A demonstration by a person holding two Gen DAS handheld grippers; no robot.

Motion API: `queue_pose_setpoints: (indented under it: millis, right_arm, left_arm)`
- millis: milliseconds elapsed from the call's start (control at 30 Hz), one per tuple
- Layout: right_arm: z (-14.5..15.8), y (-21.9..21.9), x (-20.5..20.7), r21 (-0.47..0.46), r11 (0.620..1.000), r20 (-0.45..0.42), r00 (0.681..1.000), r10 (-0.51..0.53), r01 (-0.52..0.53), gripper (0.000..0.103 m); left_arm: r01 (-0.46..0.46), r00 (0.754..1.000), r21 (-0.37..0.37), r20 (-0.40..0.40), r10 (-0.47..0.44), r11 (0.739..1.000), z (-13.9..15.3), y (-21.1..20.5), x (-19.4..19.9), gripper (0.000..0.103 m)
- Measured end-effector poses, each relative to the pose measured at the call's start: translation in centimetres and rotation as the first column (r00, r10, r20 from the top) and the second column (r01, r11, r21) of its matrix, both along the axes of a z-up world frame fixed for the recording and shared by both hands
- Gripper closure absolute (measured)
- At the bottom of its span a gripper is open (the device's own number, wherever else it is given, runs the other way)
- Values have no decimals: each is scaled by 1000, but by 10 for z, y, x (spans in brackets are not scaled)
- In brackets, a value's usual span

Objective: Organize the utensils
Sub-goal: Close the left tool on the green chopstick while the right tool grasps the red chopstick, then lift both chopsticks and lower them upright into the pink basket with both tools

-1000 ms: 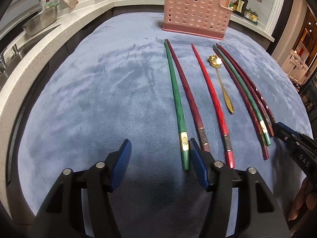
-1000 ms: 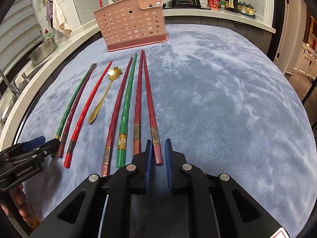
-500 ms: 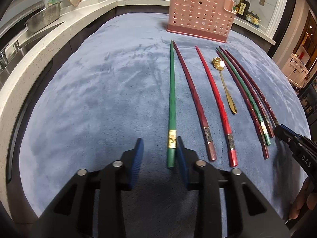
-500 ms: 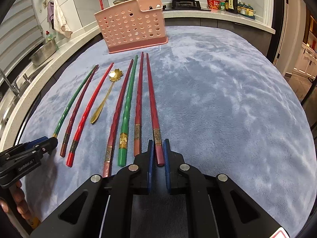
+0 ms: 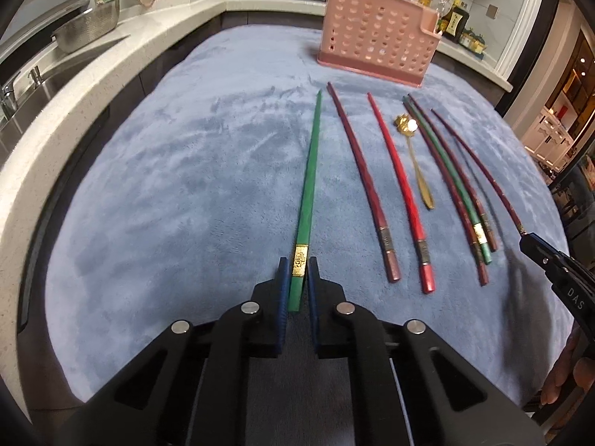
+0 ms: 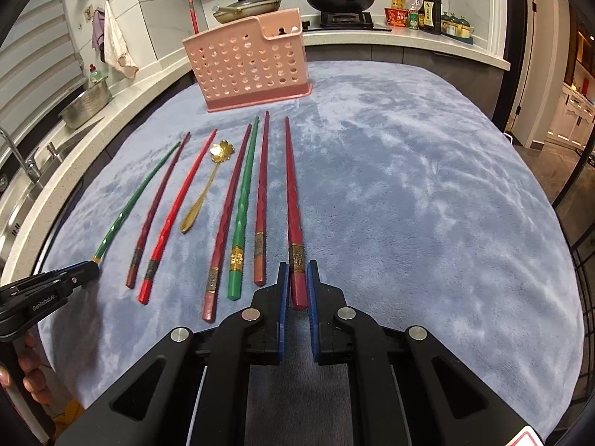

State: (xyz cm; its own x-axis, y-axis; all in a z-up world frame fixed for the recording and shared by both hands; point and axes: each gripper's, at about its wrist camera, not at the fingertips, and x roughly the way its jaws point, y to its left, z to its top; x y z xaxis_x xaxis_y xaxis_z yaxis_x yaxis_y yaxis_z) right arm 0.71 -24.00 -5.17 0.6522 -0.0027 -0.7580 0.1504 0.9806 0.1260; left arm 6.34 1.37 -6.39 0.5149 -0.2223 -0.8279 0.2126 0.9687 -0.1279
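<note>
Between the left tongs [image 5: 297, 278], whose jaws have just been closing, sits a green chopstick's [image 5: 308, 182] thick end. Right tongs [image 6: 297, 278] are clamped on a red chopstick [image 6: 292, 204]. Other chopsticks and a gold spoon [image 6: 202, 193] lie between them, pink holder [image 6: 249, 63] at the far end of the worktop.

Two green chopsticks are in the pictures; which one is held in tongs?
The outermost green chopstick, clamped at its thick end by the left tongs. The other green chopstick lies untouched among the red ones.
</note>
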Motion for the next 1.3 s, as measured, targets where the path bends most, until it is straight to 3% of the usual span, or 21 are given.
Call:
queue_pose_setpoints:
  millis: [733,1000,1300]
  right_arm:
    - [86,-22,-19,63,997,183,982,-52,42,95]
    - [135,-31,-12,44,997,269,961,-67,57,95]
    - [162,-41,9,47,997,321,945,-70,57,96]
  left_arm:
    - [-12,980,-50,198,22,999,94,19,-8,95]
    - [-14,959,-48,283,27,999,133,16,10,95]
    - [-30,926,-61,374,51,998,173,15,40,96]
